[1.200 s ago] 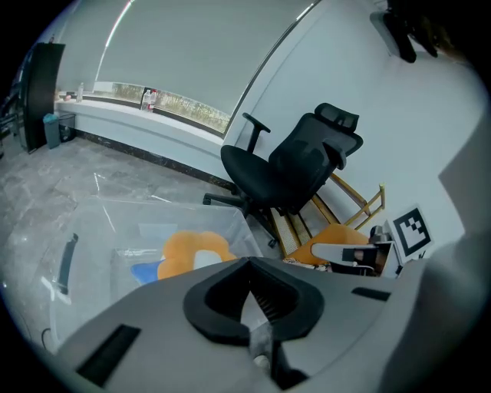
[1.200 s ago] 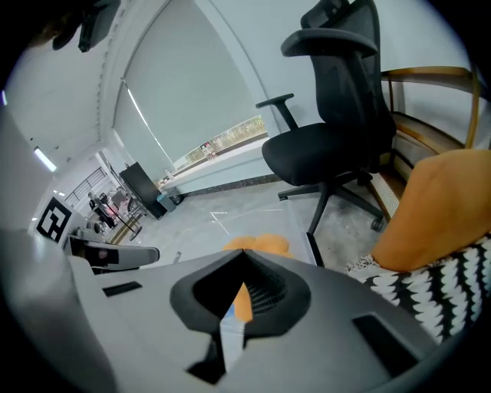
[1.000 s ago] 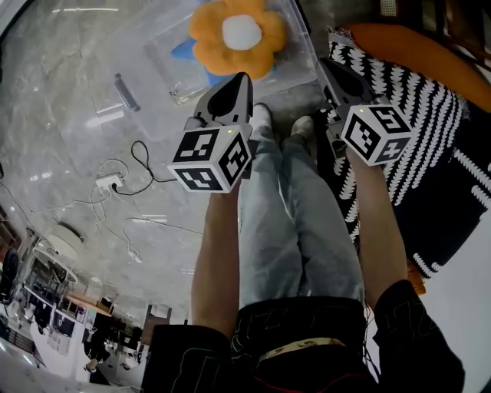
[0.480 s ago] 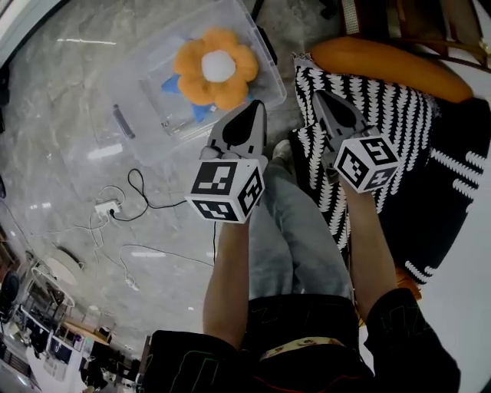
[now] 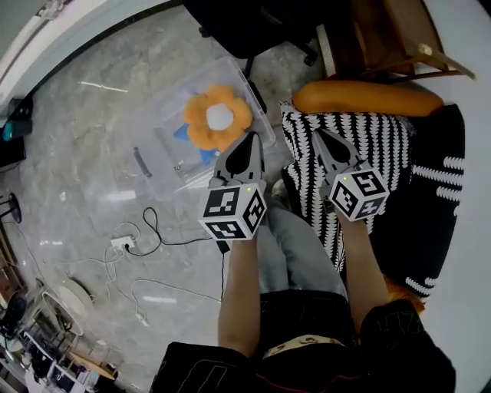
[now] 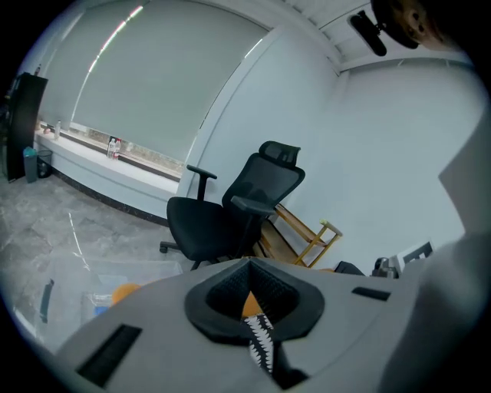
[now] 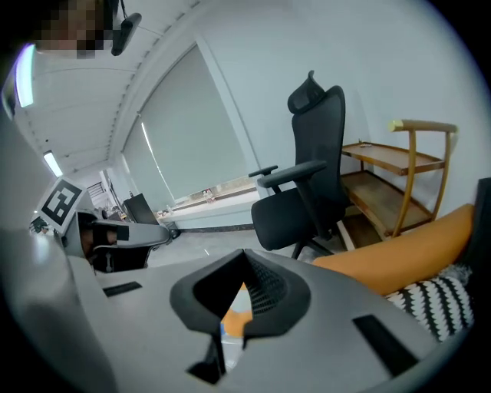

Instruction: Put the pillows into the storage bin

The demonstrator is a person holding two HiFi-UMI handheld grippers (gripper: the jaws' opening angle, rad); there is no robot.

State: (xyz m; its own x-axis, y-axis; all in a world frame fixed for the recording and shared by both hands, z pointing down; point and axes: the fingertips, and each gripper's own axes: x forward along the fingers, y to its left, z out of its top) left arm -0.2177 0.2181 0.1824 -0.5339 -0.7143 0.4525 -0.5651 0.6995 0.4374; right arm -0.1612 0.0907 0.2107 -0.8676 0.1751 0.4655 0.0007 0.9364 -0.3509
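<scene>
An orange flower pillow (image 5: 219, 117) lies in the clear storage bin (image 5: 170, 153) on the floor, on top of something blue (image 5: 182, 133). To the right of the bin lie a black-and-white zigzag pillow (image 5: 372, 134) and an orange bolster pillow (image 5: 368, 97). My left gripper (image 5: 247, 141) hangs shut and empty above the bin's near right corner. Shut and empty too, my right gripper (image 5: 318, 138) hovers over the zigzag pillow's left edge. In the left gripper view the shut gripper (image 6: 249, 265) hides most of the bin (image 6: 92, 288). The right gripper view shows its shut gripper (image 7: 244, 257), the bolster (image 7: 406, 238) and the zigzag pillow (image 7: 441, 303).
A black office chair (image 5: 245, 23) and a wooden shelf (image 5: 391, 31) stand beyond the bin and pillows. A black cloth with white stripes (image 5: 437, 192) spreads at the right. Cables and a power strip (image 5: 123, 244) lie on the marble floor at the left.
Both grippers have risen well above the floor, still shut and empty. The bin and pillows look smaller and sit lower in the head view; the chair and shelf have come into sight.
</scene>
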